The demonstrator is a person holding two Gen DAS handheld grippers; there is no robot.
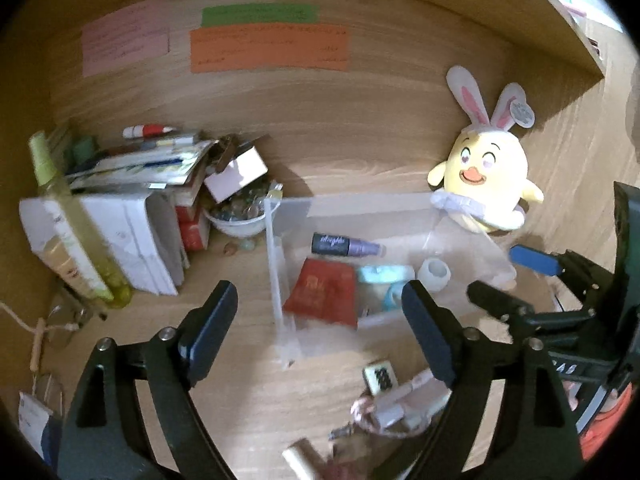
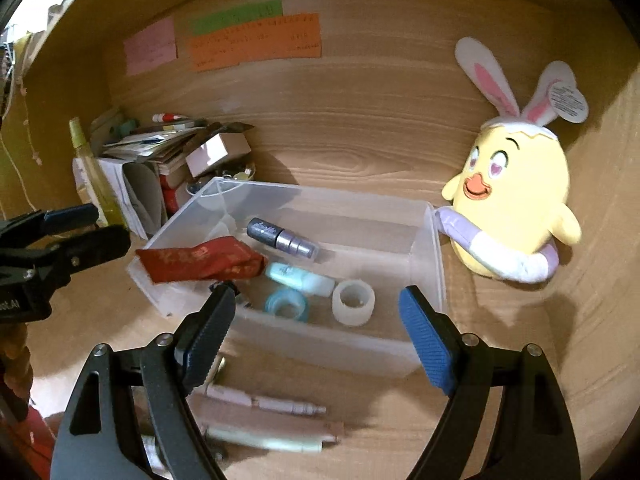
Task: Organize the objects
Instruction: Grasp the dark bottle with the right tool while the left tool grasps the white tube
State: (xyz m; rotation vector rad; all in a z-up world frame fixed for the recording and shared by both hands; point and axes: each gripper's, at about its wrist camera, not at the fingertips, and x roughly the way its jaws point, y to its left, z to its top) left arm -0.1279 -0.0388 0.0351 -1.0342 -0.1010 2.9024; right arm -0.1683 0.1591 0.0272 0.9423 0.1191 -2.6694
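Note:
A clear plastic box (image 2: 434, 268) stands on the wooden desk; it also shows in the left wrist view (image 1: 276, 264). It holds a red packet (image 2: 200, 260), a dark purple tube (image 2: 280, 238), a pale blue bottle (image 2: 300, 278), a blue tape roll (image 2: 286, 304) and a white tape roll (image 2: 354, 302). Pens (image 2: 272, 404) lie in front of the box. My right gripper (image 2: 316, 336) is open and empty above the box's near wall. My left gripper (image 1: 320, 328) is open and empty, over the desk just left of the box; small loose items (image 1: 380, 376) lie below it.
A yellow chick plush with bunny ears (image 2: 516, 208) leans at the box's right. A pile of books and papers (image 1: 132, 208), a green bottle (image 1: 68, 220) and a white bowl of trinkets (image 1: 240, 216) crowd the back left. Coloured notes (image 1: 268, 46) hang on the back wall.

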